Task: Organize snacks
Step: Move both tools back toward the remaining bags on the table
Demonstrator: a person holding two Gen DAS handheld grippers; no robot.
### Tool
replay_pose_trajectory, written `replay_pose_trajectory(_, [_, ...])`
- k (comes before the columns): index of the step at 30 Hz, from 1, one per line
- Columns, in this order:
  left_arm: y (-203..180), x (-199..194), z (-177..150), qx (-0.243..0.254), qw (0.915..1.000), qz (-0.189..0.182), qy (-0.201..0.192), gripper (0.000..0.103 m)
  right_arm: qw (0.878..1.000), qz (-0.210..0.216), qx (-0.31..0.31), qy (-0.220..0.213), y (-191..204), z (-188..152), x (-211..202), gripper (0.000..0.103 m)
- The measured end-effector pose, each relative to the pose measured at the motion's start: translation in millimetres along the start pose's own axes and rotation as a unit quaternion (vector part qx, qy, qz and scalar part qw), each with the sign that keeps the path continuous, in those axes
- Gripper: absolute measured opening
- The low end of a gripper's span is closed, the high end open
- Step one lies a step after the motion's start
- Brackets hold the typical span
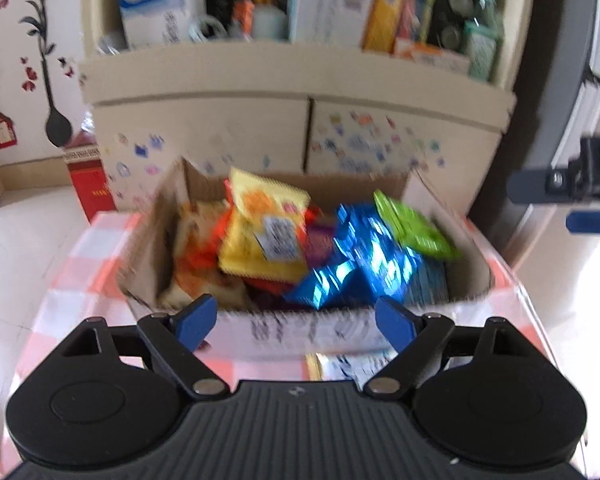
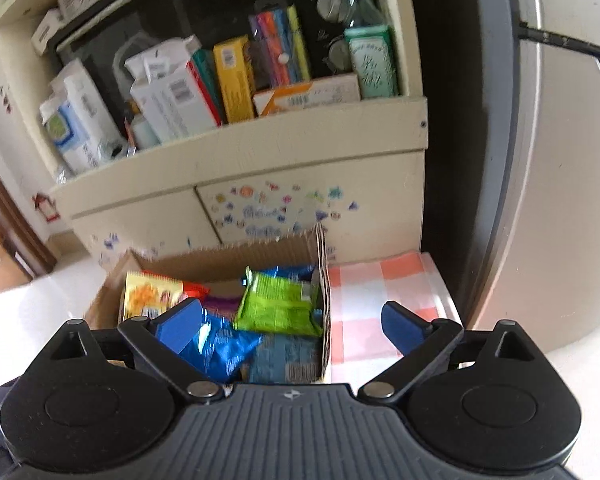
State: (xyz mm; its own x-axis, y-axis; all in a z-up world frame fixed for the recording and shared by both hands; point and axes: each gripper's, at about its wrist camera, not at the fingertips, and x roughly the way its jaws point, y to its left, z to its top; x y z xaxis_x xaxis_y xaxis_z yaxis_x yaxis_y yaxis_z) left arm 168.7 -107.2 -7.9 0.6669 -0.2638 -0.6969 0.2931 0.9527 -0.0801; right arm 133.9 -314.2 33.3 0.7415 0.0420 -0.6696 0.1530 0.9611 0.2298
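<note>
An open cardboard box (image 1: 300, 332) holds several snack packets: a yellow packet (image 1: 260, 228), a shiny blue packet (image 1: 364, 260), a green packet (image 1: 416, 228) and orange ones. My left gripper (image 1: 296, 320) is open and empty, just in front of the box's near wall. One packet (image 1: 348, 364) lies on the cloth in front of the box. In the right wrist view the box (image 2: 324, 304) shows the green packet (image 2: 276, 304) and blue packet (image 2: 220, 344). My right gripper (image 2: 296, 320) is open and empty, straddling the box's right wall.
The box sits on a pink-and-white checked cloth (image 1: 80, 260) (image 2: 372, 300). Behind stands a cream cabinet (image 1: 300, 92) with cartons and bottles on its shelf. A grey appliance (image 2: 560, 200) stands at the right. The other gripper (image 1: 588, 184) shows at the right edge.
</note>
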Motion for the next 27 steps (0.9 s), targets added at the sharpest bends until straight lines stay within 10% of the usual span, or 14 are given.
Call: replay_pose_trajectory(27, [-24, 56, -54, -0.01, 0.9984, -0.007, 0.055, 0.074, 0.997, -0.001, 0.001, 0.079, -24, -20, 16, 0.101])
